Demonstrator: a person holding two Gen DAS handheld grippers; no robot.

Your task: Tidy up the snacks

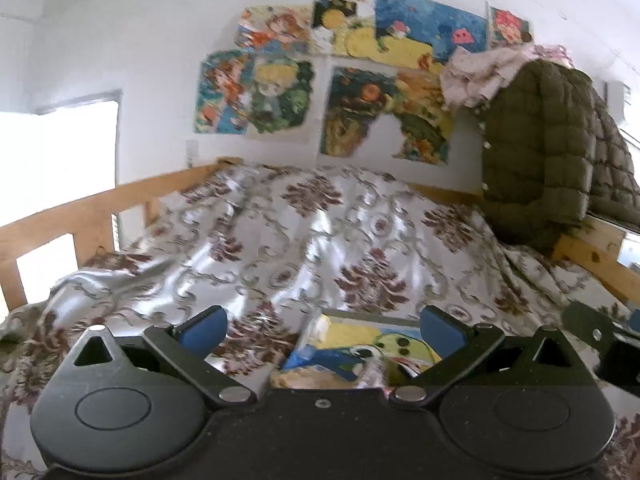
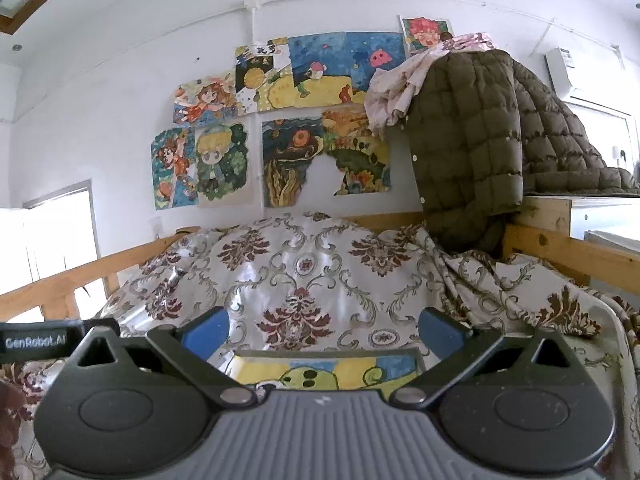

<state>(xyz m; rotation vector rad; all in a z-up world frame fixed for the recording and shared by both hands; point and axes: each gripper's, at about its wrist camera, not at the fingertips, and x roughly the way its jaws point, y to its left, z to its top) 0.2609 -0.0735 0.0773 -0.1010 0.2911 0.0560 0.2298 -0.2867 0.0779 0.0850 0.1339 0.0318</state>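
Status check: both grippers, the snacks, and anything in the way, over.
Left gripper open, empty. Right gripper open, empty. No snacks in view; only a painted box on the patterned bedspread just ahead. Nothing in the way.

I am reading only one clear piece of lettering: "GenRobot.AI", printed in pale letters on the black strap or band that is showing at the left edge of my right wrist view. A few dark characters are sitting on a small white slip at the top of the wall drawings, but they are coming out too blurred for me to read.
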